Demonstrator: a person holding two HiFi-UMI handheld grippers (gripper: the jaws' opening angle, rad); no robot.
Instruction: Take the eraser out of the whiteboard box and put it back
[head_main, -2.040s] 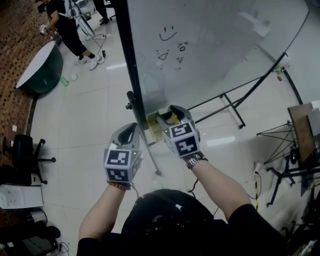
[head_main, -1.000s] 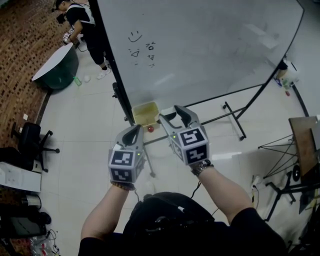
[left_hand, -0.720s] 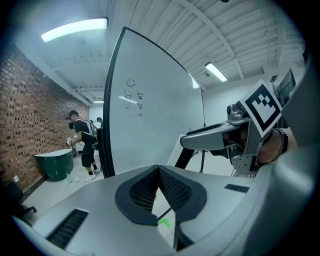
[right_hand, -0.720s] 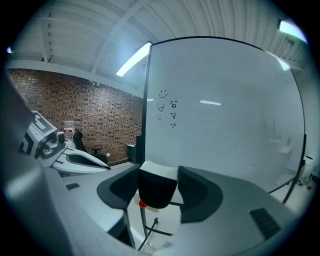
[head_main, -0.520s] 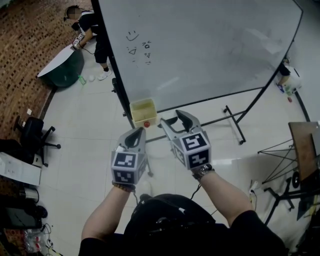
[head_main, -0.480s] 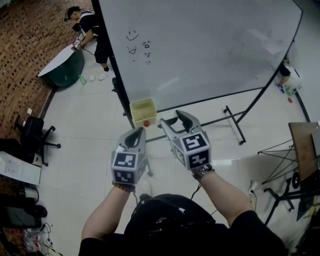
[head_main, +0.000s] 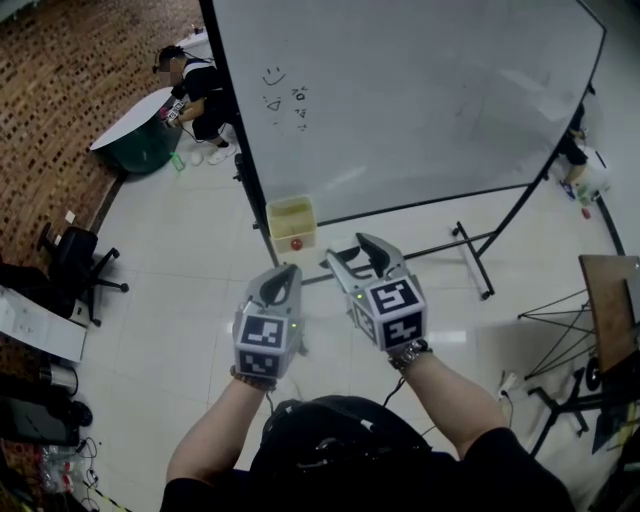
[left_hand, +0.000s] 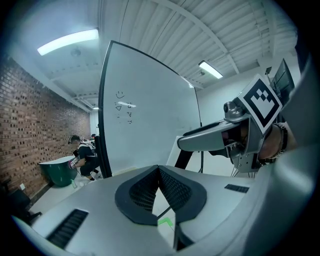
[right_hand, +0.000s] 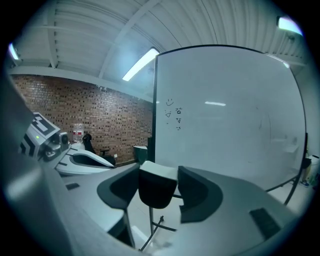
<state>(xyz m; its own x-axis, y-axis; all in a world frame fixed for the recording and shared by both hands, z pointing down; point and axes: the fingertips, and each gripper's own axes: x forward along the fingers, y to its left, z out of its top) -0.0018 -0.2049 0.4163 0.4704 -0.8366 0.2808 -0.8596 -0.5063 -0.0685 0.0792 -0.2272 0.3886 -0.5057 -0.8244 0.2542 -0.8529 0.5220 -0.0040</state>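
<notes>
The whiteboard box, pale yellow, hangs at the lower left corner of the whiteboard, with a small red thing at its front edge. My right gripper is held in the air short of the box and to its right. In the right gripper view its jaws grip the eraser, a black block with a white top. My left gripper hovers beside it, jaws together and empty.
The whiteboard stands on a black wheeled frame. A person crouches by a green round table at the far left. An office chair stands at left, stands and a wooden board at right.
Both grippers have drawn back from the box toward my body, the eraser staying in the right one. The box and whiteboard now sit farther off.
</notes>
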